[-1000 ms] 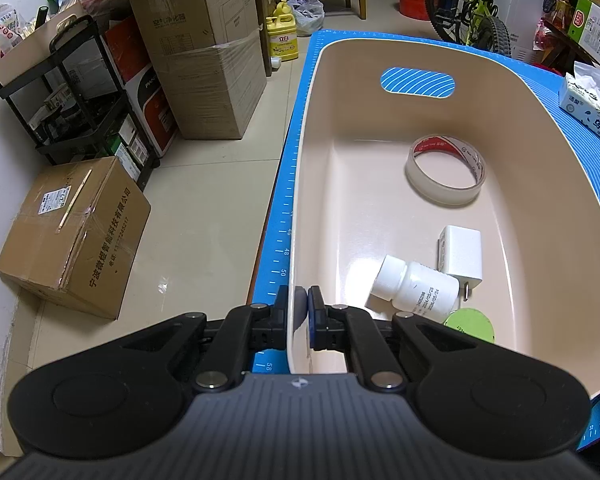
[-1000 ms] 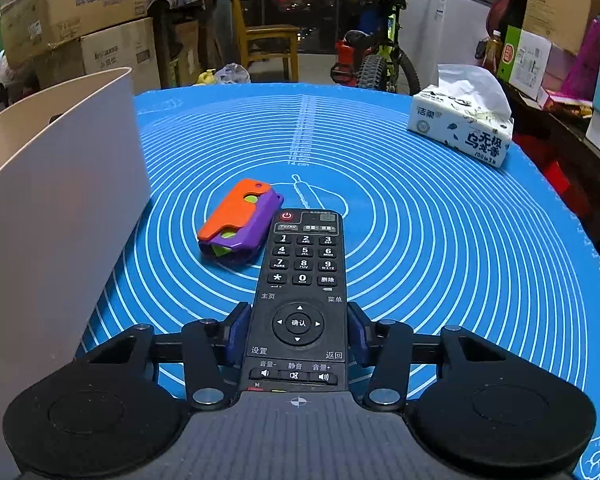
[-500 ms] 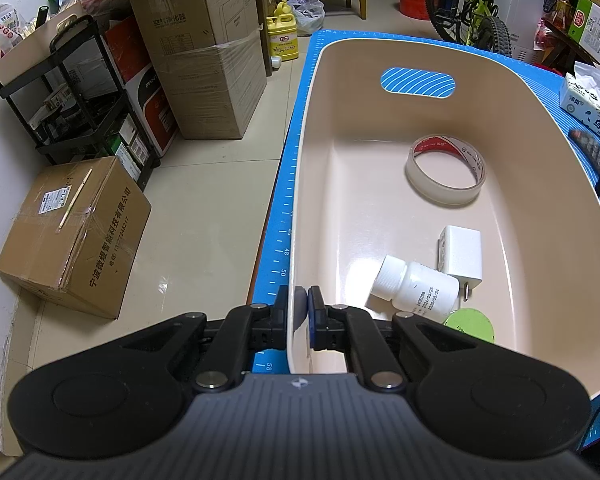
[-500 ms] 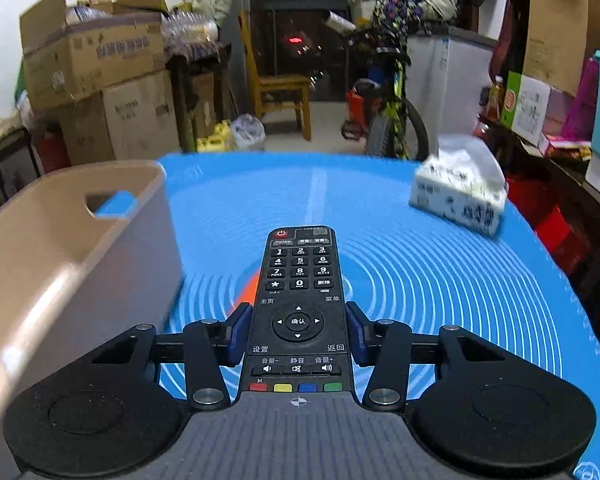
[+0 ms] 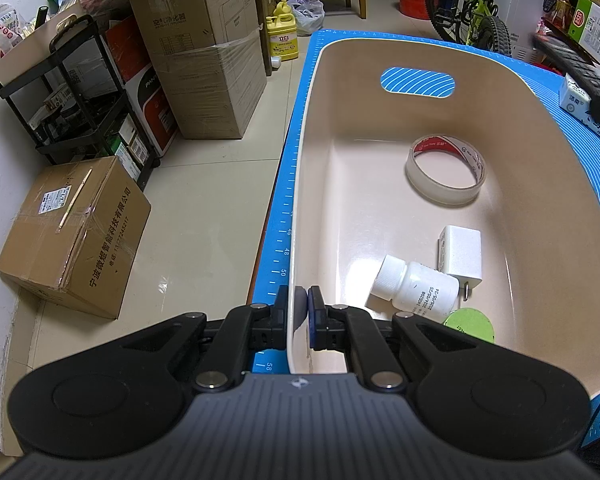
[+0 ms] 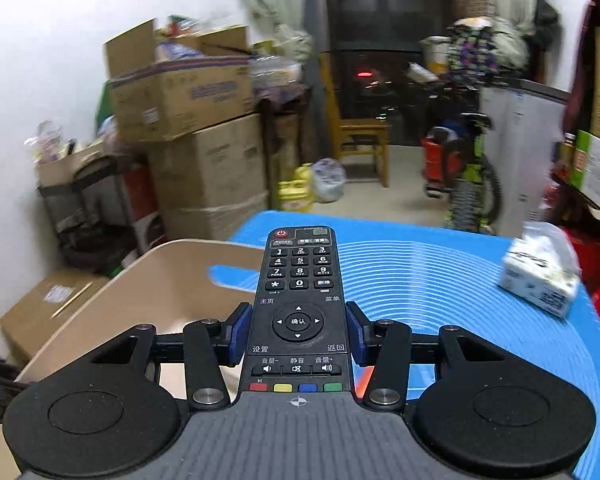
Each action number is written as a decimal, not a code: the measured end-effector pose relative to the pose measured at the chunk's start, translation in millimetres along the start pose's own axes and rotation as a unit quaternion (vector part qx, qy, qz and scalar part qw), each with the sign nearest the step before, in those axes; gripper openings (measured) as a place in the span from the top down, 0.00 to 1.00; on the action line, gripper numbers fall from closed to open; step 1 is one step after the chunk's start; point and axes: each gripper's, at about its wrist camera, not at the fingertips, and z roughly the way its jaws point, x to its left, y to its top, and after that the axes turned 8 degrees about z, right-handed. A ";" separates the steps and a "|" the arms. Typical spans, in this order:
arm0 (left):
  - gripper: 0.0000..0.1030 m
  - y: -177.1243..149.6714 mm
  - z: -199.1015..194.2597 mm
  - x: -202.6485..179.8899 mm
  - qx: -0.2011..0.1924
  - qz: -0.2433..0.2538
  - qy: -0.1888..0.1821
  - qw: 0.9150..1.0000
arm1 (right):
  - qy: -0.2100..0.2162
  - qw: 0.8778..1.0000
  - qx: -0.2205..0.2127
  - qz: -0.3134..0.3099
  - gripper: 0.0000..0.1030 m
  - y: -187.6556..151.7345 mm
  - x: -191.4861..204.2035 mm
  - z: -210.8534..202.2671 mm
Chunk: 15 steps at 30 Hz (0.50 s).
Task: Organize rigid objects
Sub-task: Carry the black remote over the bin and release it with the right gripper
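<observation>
My left gripper [image 5: 301, 316] is shut on the near left rim of a beige plastic bin [image 5: 300, 184] that stands on a blue mat. Inside the bin lie a roll of clear tape [image 5: 446, 173], a white charger [image 5: 460, 256], a white pill bottle [image 5: 414, 289] and a green lid [image 5: 469, 321]. My right gripper [image 6: 298, 332] is shut on a black remote control [image 6: 299, 292] and holds it in the air above the mat, by the bin's right rim [image 6: 156, 264]. The remote's tip also shows at the right edge of the left wrist view [image 5: 576, 68].
A tissue pack [image 6: 540, 280] lies on the blue mat [image 6: 440, 280] at the far right. Cardboard boxes [image 5: 204, 56], a black rack [image 5: 80, 96] and a loose box [image 5: 72, 232] stand on the floor left of the table. A bicycle [image 5: 472, 4] and a chair stand behind.
My right gripper has lifted the remote off the mat and carried it up and left toward the bin. The orange and purple toy has dropped out of view. The left gripper has not moved.
</observation>
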 end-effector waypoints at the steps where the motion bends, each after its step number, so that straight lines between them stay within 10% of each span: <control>1: 0.90 -0.2 -0.1 0.4 0.000 0.000 0.000 1.000 | 0.008 1.000 0.006 -0.005 0.48 0.3 7.0 2.9; 15: 0.91 0.1 0.3 -0.6 0.000 0.000 0.000 1.000 | 0.049 0.988 0.121 -0.084 0.48 -32.8 86.6 41.0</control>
